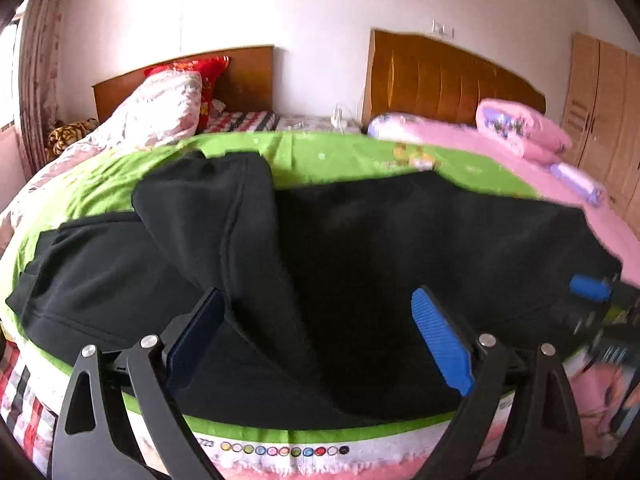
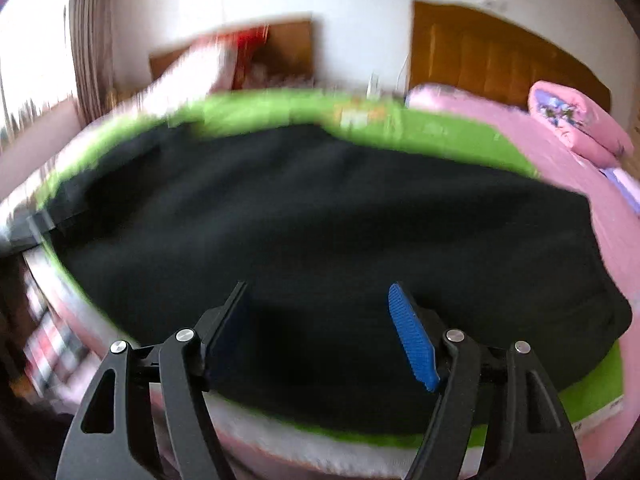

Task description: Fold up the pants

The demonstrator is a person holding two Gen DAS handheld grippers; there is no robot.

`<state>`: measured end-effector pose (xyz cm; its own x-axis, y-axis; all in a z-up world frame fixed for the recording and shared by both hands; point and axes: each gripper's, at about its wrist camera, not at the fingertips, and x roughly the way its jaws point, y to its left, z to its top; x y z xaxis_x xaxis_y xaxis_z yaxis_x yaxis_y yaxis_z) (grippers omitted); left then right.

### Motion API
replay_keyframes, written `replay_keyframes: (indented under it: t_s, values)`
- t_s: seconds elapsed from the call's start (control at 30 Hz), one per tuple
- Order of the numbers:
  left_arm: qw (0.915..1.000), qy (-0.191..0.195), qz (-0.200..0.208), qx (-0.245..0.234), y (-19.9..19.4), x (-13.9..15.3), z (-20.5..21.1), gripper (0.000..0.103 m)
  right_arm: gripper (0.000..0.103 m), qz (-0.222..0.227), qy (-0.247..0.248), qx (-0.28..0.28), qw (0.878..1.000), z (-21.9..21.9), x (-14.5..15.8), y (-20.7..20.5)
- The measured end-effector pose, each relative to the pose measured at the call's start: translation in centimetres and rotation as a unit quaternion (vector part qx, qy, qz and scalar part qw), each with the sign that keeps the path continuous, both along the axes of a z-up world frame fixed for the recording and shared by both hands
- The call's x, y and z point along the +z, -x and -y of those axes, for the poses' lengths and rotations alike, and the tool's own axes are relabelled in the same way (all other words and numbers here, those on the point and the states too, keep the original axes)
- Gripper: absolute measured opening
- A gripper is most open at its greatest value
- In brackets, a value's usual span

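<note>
Black pants (image 1: 380,240) lie spread across a green mat (image 1: 320,152) on the bed, with one part (image 1: 208,208) folded over and rising in a ridge at the left centre. My left gripper (image 1: 316,296) hovers over the near edge of the pants, its jaws wide open and only the cloth below them. The other gripper's blue pad (image 1: 590,287) shows at the right edge of this view. In the blurred right wrist view, my right gripper (image 2: 318,286) is open above the pants (image 2: 300,200), holding nothing. The green mat (image 2: 460,140) frames the cloth there.
A pink sheet (image 1: 460,136) with a folded pink quilt (image 1: 520,124) lies at the back right, below a wooden headboard (image 1: 440,76). A floral duvet (image 1: 160,108) and red pillow (image 1: 200,68) sit at the back left. A wardrobe (image 1: 600,92) stands at the far right.
</note>
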<state>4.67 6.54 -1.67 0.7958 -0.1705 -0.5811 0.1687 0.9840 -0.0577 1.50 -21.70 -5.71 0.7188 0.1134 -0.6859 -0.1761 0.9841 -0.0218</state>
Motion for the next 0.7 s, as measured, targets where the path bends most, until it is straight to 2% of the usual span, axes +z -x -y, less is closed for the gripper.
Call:
replay_keyframes:
  t_s: [0.07,0.13,0.17,0.23,0.27,0.3,0.4,0.43,0.5,0.53,0.6,0.7]
  values:
    - [0.9996,0.008,0.016,-0.021,-0.3,1.9,0.8,0.095,0.069,-0.009,-0.001,0.019,1.0,0.6,0.2,0.8]
    - [0.9965,0.016,0.013,-0.081,-1.9,4.3,3.8,0.095,0.071,-0.016,-0.015,0.02,1.0,1.8,1.3,0.4]
    - [0.9904,0.016,-0.019,-0.136,-3.7,5.1,6.6,0.098,0.072,-0.007,-0.016,0.009,1.0,2.5,2.0,0.4]
    - [0.9767,0.022,-0.06,-0.205,-6.7,5.4,11.1,0.098,0.075,0.013,-0.019,-0.016,1.0,4.1,3.3,-0.3]
    - [0.9721,0.018,-0.076,-0.221,-8.1,5.1,12.8,0.098,0.076,0.016,-0.023,-0.019,0.999,4.4,3.6,-0.6]
    - [0.9632,0.008,-0.115,-0.243,-10.4,4.1,15.5,0.098,0.077,0.013,-0.028,-0.025,0.999,5.1,3.4,-0.8]
    - [0.9483,0.013,-0.183,-0.259,-14.9,1.3,20.1,0.092,0.077,-0.02,-0.01,-0.052,0.998,6.6,1.6,-1.9]
    - [0.9456,-0.014,-0.194,-0.261,-16.0,0.2,21.8,0.092,0.077,-0.038,-0.003,-0.061,0.997,6.9,0.6,-2.1]
    - [0.9481,-0.083,-0.204,-0.23,-18.1,-2.5,24.2,0.089,0.078,-0.031,-0.045,-0.06,0.997,8.0,-0.2,-1.4]
    - [0.9484,-0.107,-0.207,-0.215,-19.0,-3.7,24.8,0.092,0.078,-0.029,-0.056,-0.058,0.996,8.5,-0.1,-0.9]
    - [0.9557,-0.133,-0.166,-0.204,-19.8,-4.1,25.9,0.1,0.078,-0.024,-0.059,-0.053,0.997,8.8,0.1,0.0]
    - [0.9591,-0.128,-0.173,-0.184,-21.1,-4.2,26.5,0.102,0.078,-0.038,-0.047,-0.047,0.997,8.9,0.3,0.6]
